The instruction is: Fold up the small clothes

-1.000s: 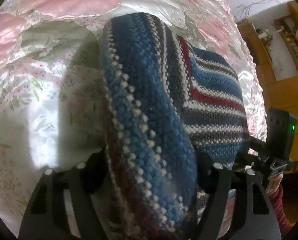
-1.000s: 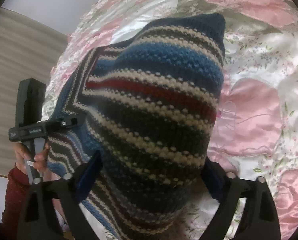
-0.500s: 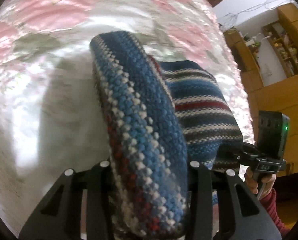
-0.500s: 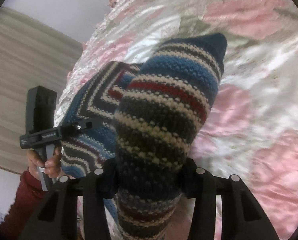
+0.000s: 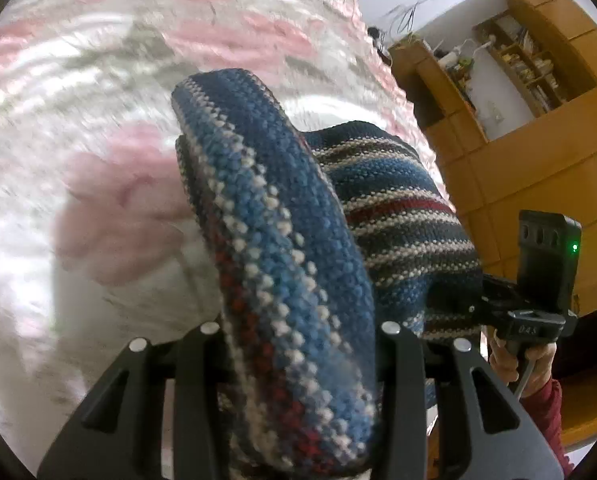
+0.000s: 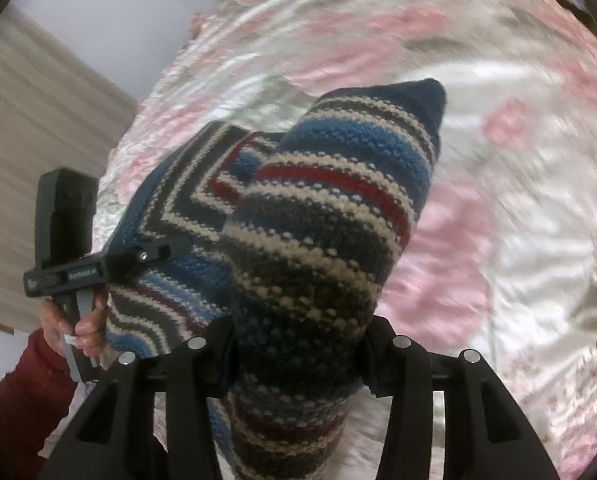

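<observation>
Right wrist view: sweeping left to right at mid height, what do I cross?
Red sleeve → hand holding the left gripper → striped knit garment, clamped in the right gripper → pink floral bedspread.

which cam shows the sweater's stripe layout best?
Right wrist view: the striped knit sweater shows its angled stripe join and two folds, clamped in the right gripper. Left wrist view shows mostly one edge-on fold in the left gripper.

One knit garment [image 5: 298, 264], two tools, one bedspread [image 5: 98, 80].
</observation>
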{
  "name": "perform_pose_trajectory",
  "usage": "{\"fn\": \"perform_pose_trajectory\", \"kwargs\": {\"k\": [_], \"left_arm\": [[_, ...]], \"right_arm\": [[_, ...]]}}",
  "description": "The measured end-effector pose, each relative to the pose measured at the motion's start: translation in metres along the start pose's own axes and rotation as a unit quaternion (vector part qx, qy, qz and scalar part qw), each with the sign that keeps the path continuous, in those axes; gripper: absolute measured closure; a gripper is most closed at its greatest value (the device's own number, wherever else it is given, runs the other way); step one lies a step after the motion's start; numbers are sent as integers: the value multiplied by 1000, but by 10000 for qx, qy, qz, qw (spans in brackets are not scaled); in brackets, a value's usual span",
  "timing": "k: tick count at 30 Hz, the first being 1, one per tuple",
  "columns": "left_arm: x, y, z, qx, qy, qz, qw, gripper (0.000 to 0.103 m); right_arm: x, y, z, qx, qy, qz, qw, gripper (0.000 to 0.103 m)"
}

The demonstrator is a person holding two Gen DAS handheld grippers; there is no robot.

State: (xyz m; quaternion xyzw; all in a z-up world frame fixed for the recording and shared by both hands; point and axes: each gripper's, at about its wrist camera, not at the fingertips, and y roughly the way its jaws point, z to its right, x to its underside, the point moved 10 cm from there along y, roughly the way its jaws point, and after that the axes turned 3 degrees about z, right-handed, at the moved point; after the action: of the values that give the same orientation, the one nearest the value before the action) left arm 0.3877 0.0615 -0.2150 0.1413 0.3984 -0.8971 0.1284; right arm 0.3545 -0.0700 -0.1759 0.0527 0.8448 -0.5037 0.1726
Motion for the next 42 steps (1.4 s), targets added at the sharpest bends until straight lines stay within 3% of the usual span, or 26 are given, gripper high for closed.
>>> {"fn": "perform_pose_trajectory", "kwargs": {"k": [5,10,17,20,27,28,29,32,35,37,42], "left_arm": [[35,49,-21,-209,-352,-180,9990,62],[57,61,-38,-348,-269,56,9990,53],[58,40,-29,-1013,44,92,9948,45],[64,19,-28,-1121,43,145,9936,42],[111,-15,-27,-1369,113,314,9900,36],[116,-17,-27,-1422,162,337,9891,36],[121,-17,-28,-1491,216,350,9880,36],[133,-17,-35,-1764,250,328,9835,35],[134,-17,-38,-1739,71,336,9842,38],[135,-20,-36,-1731,54,367,9842,39],[140,-19,-39,-1867,189,393,9815,39]], "right_arm": [[34,29,57,-187,512,-176,9984,52],[52,39,64,-334,596,89,9976,49],[62,17,57,266,542,110,9981,31],[73,-1,52,261,625,174,9976,27],[125,-14,50,123,950,-136,9953,25],[131,-12,49,57,990,-190,9949,29],[138,-8,48,-71,1040,-272,9942,46],[145,-6,49,-9,1055,-312,9939,77],[141,-21,43,-388,1262,-148,9911,80],[136,-34,39,-400,1207,19,9919,81],[143,-27,41,265,841,-54,9961,81]]}}
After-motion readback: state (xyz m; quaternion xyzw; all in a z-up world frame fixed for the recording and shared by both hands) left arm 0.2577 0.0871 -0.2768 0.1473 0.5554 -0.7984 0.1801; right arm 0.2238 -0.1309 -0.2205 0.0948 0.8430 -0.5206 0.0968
